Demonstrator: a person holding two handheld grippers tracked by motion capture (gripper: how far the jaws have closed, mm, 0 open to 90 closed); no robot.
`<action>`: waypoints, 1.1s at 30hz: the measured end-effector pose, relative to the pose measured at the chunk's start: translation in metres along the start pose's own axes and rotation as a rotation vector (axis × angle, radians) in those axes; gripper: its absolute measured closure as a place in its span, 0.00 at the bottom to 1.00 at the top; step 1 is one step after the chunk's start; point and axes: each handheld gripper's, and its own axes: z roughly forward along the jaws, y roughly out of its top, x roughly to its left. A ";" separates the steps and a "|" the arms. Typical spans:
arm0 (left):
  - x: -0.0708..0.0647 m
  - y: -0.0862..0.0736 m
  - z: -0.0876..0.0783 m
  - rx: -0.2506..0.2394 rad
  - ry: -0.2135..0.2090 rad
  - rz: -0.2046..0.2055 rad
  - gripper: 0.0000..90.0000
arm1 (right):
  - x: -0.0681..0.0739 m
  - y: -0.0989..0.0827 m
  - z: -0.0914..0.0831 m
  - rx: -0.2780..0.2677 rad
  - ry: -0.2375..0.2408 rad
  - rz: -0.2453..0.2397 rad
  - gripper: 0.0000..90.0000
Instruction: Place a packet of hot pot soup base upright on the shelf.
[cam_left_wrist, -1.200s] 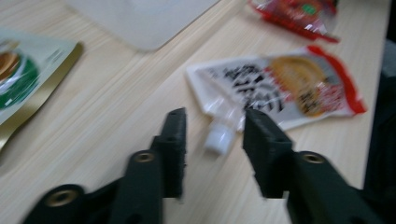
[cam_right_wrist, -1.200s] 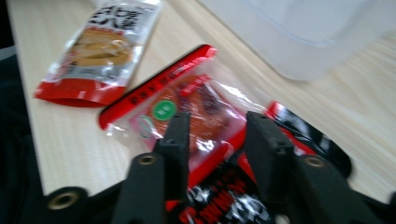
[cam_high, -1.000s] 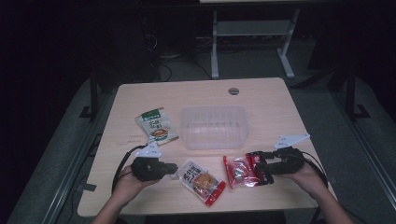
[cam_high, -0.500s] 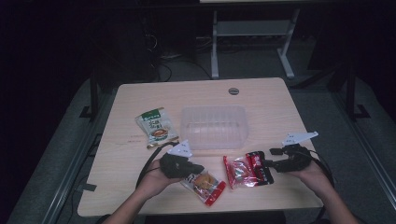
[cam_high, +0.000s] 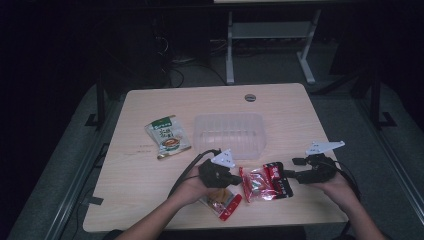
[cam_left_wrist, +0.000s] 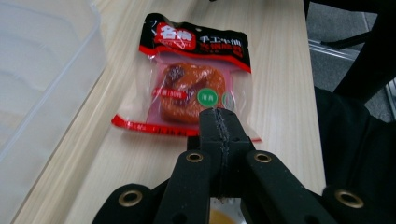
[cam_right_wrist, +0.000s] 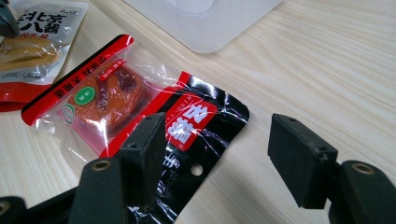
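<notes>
Over red snack packet (cam_right_wrist: 135, 109) | right claw (cam_right_wrist: 224, 154) open, just widened | left claw (cam_left_wrist: 219, 128) closed, empty

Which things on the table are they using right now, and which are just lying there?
In use:
- red-and-black snack packet, between the two grippers
- right gripper, jaws just been opening, at the packet's black end
- left gripper, shut, at its other end

Lying about:
- green packet
- clear tub, probably
- orange-and-red packet beneath the left gripper
</notes>
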 end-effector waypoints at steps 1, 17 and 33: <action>0.001 0.001 0.004 0.004 -0.002 -0.001 1.00 | 0.000 0.000 0.000 0.001 0.001 0.002 0.40; 0.013 0.000 0.035 0.053 0.013 -0.013 1.00 | -0.002 -0.001 -0.003 -0.009 0.007 0.017 0.40; 0.015 -0.008 0.043 0.108 0.022 -0.017 1.00 | -0.003 -0.001 -0.012 -0.054 0.039 0.052 0.36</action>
